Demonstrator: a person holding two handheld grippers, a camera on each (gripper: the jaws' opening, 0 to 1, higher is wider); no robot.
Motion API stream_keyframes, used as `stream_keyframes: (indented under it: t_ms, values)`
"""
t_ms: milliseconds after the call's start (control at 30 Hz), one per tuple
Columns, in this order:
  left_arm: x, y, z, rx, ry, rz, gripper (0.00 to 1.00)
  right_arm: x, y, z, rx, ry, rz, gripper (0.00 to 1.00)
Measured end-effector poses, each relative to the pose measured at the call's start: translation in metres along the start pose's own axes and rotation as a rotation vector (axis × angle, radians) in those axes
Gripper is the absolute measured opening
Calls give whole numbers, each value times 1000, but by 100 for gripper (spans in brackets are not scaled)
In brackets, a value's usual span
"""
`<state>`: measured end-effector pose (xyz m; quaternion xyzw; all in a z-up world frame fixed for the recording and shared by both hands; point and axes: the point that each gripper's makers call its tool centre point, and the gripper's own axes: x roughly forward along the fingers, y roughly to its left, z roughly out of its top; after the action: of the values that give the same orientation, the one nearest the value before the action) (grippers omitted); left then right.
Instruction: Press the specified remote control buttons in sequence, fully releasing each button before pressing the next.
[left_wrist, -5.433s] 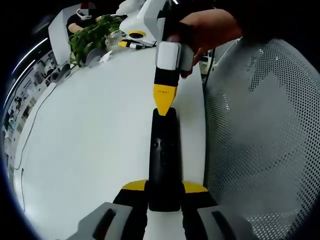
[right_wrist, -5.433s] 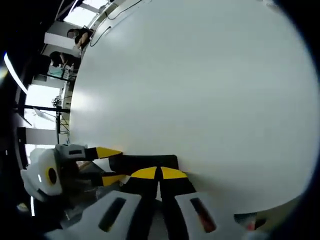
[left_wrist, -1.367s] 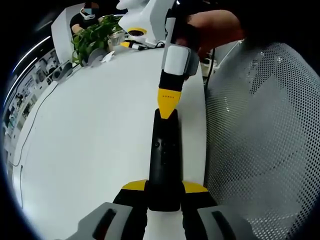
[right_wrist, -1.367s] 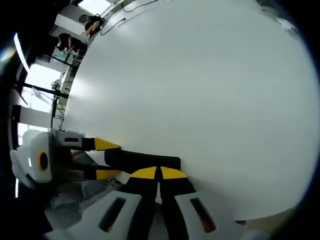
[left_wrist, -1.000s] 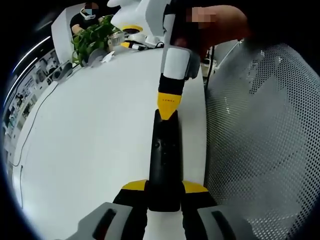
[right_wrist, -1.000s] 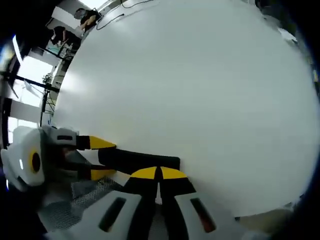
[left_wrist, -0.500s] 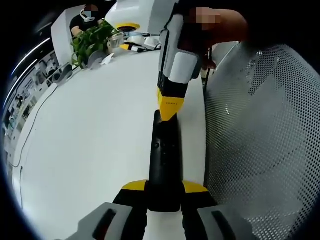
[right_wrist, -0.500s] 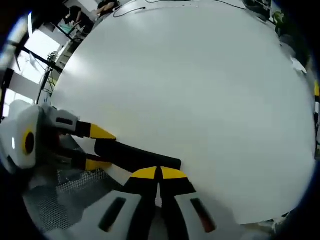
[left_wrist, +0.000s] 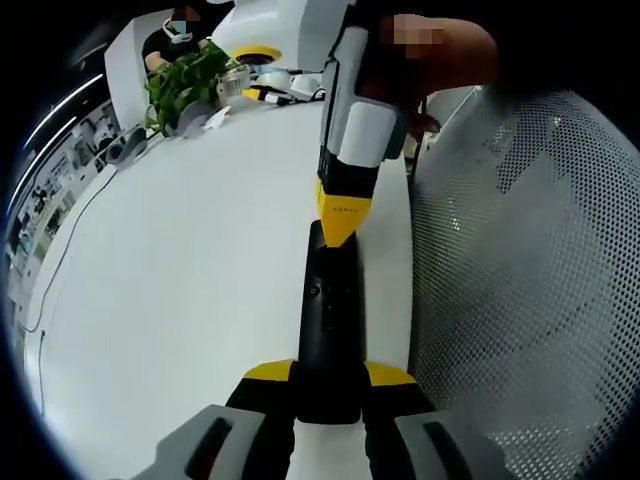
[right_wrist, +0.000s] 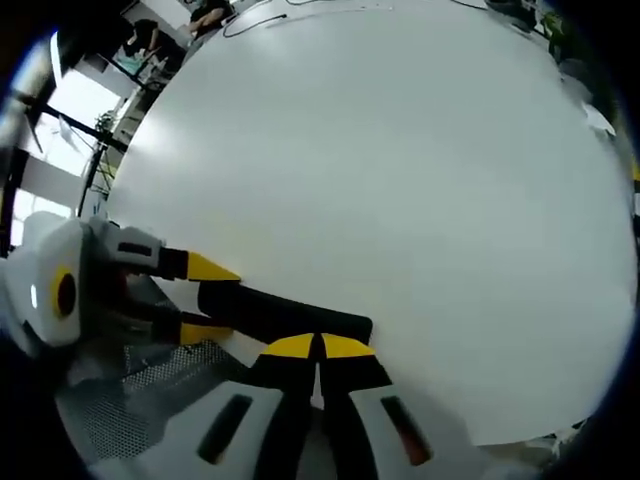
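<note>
Remote (left_wrist: 328, 320): black, slim, lying lengthwise up the centre of the left gripper view on the white worktop (left_wrist: 180, 280). In the right gripper view it lies as a dark bar (right_wrist: 285, 312) at lower left, running from the left tongs toward the right tongs' tips.

Left tongs (left_wrist: 328, 378): yellow-tipped jaws at the bottom centre of the left gripper view, clamped on the near end of the remote, one jaw on each side. In the right gripper view they enter from the left (right_wrist: 205, 300), jaws either side of the remote.

Right tongs (left_wrist: 341, 225): seen in the left gripper view coming down from the upper centre, held by a hand (left_wrist: 440, 60); yellow tip narrowed to a point, at the far end of the remote and apparently touching it. In the right gripper view (right_wrist: 320, 347) the two yellow tips sit together at bottom centre, jaws closed with nothing between them, just at the remote's end.

Mesh chair back (left_wrist: 520, 280): white, perforated, right side of the left gripper view, beside the worktop edge.

Plant (left_wrist: 185, 80): green, upper left of the left gripper view, at the far end of the worktop.
</note>
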<state>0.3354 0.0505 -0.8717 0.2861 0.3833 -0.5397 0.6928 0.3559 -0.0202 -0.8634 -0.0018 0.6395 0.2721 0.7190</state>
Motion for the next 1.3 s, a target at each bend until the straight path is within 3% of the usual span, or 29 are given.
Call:
stream_keyframes:
  t_ms: [533,733,867,1300]
  values:
    - [0,0,0,-3,3,1,25,4,2,-1,15,5,23,0]
    - [1,1,1,-6,1,3,25,4,4,-1,-23,4,-8,0]
    - [1,1,1,-4,0,3,25,4,0,-1,34,6,14,0]
    - [2,1,1,0,-11,2,25,1,0,2,48,-5,10,0]
